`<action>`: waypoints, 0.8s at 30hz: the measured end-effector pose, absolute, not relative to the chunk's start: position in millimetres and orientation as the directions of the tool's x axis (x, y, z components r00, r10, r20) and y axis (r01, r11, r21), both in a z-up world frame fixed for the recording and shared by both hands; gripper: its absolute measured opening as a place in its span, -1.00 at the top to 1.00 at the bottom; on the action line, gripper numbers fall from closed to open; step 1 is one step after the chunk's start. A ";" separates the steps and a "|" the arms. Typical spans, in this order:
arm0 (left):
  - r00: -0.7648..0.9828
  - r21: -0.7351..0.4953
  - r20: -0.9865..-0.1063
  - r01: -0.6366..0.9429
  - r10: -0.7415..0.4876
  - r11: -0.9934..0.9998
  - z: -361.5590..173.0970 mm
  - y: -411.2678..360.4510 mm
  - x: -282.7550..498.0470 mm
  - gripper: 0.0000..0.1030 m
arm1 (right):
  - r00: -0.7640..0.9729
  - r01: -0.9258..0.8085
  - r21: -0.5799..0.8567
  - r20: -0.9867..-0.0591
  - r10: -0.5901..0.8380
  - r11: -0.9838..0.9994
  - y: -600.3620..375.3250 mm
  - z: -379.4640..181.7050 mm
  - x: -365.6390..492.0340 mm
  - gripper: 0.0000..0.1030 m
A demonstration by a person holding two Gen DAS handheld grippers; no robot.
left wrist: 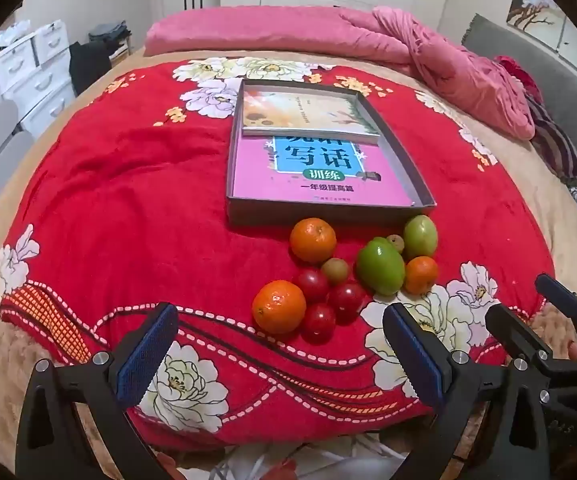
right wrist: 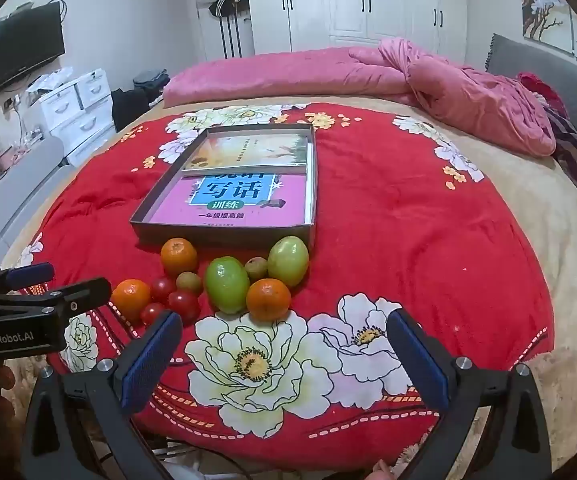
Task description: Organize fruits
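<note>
Left wrist view: the left gripper (left wrist: pixel 280 356) stands wide apart with nothing between its pads, just in front of the fruit cluster (left wrist: pixel 344 276) lying on the red floral blanket (left wrist: pixel 128 208). That cluster lies against the near wall of the grey tray (left wrist: pixel 328 210) holding books. Right wrist view: the right gripper (right wrist: pixel 284 360) is likewise wide and empty, near the cluster.

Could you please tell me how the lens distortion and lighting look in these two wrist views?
Left wrist view: strong fisheye bulge, dark vignette in the corners, even indoor light, a small glare spot on the nearest orange. Right wrist view: the same curved bed edge and dark corners, soft shadows under the fruit, a highlight on the green fruit; the background is slightly soft.
</note>
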State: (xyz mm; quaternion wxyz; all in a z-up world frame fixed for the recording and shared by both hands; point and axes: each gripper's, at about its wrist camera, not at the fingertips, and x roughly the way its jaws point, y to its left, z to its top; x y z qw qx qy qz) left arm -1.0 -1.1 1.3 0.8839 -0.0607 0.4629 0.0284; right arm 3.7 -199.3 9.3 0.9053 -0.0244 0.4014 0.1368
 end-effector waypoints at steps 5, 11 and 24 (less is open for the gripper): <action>0.577 -0.097 -0.816 -0.095 -0.025 0.991 4.1 -4.3 -3.3 -0.97 | 0.649 -0.262 0.061 -0.727 0.222 0.963 -199.2 10.3 4.9 -1.00; 0.578 -0.098 -0.816 -0.098 -0.023 0.990 7.4 -8.1 -6.8 -0.97 | 0.648 -0.263 0.065 -0.728 0.226 0.963 -203.3 13.4 4.9 -1.00; 0.579 -0.094 -0.815 -0.079 -0.031 0.992 6.9 -4.0 -4.9 -0.97 | 0.659 -0.262 0.052 -0.720 0.218 0.964 -201.1 13.7 2.6 -1.00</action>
